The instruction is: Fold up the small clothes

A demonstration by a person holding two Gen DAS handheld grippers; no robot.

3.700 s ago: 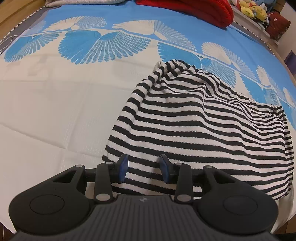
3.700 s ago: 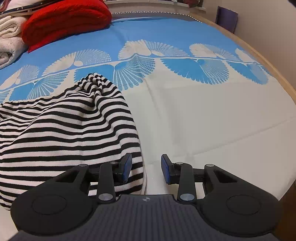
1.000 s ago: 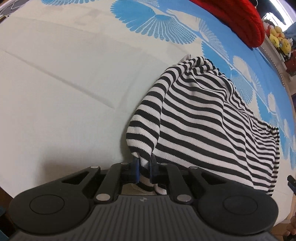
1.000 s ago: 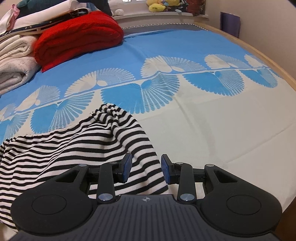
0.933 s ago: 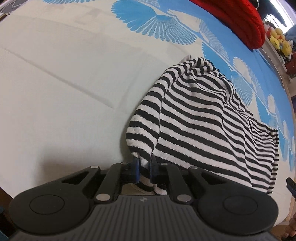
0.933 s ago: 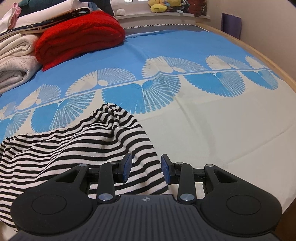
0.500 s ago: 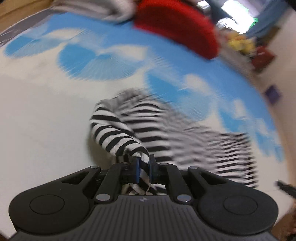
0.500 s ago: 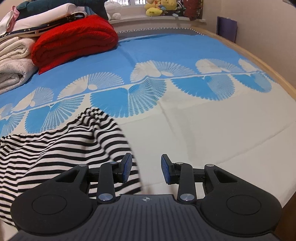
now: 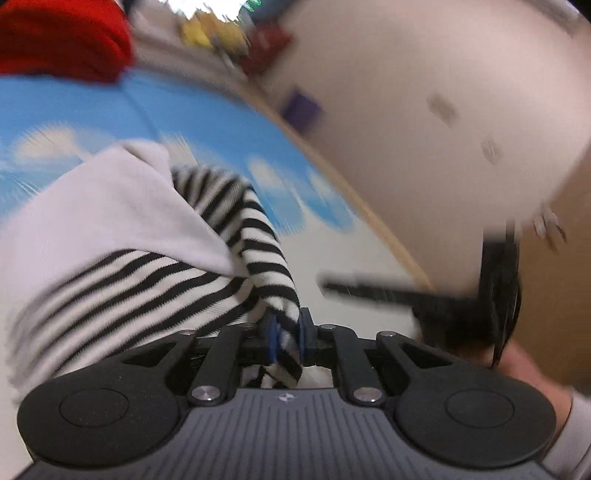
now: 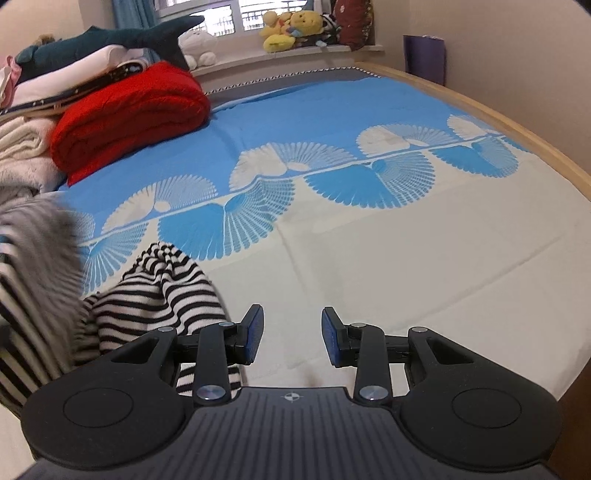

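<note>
Left wrist view, lower centre: the left tool grasps a bunched edge of the black-and-white striped knit garment between its blue pads; the jaws have just been opening slightly, yet cloth remains pinched between them. From the pads the garment rises toward the left of the frame, lifted off the bed, with a plain white inner face turned outward in the centre left. The view is heavily blurred. At the right edge, a dark blurred object is crossed by a thin dark bar; it cannot be identified. Below it a hand with a pale sleeve cuff appears at the lower right. Right wrist view, lower centre: the right tool is released, its blue pads standing apart with nothing between them, above the cream part of the bed sheet. To the left of its left finger, in the lower left of the frame, another portion of the striped garment lies heaped on the sheet, and a blurred raised part fills the far left edge. Beyond, the sheet's blue band with white fan motifs crosses the middle of the frame. At the upper left lies a folded red knitted blanket, beside cream folded textiles. Plush toys sit on the windowsill at the upper centre.
</note>
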